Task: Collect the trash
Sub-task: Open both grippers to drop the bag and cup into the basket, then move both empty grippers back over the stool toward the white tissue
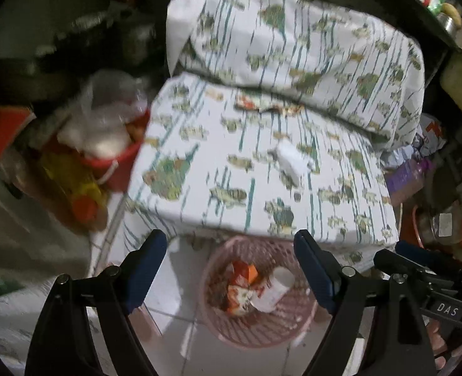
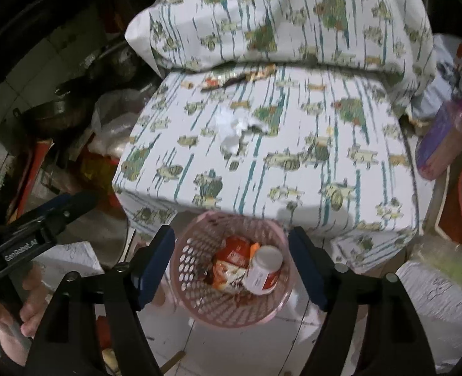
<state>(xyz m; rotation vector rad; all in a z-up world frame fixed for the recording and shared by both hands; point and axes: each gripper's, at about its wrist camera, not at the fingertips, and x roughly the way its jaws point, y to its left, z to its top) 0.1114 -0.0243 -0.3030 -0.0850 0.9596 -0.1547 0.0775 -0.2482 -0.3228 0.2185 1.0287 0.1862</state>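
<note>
Both my grippers hang open and empty over a pink mesh wastebasket (image 2: pixel 231 300) on the tiled floor: the left gripper (image 1: pixel 231 269), the right gripper (image 2: pixel 231 263). Inside lie a white bottle (image 2: pixel 263 271) and orange wrappers (image 2: pixel 231 260). Beyond, a crumpled white tissue (image 2: pixel 235 125) rests on the patterned cushion seat (image 2: pixel 293 144), and a flattened wrapper (image 2: pixel 237 78) lies at the seat's back edge.

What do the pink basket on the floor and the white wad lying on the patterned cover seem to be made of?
The pink basket looks like moulded plastic: its wall is a regular grid of holes with a slightly glossy rim. The white wad looks like tissue or soft paper, matte and crumpled into irregular folds; blur leaves that open. The patterned cover looks like printed woven cloth, draping over the edge.
</note>
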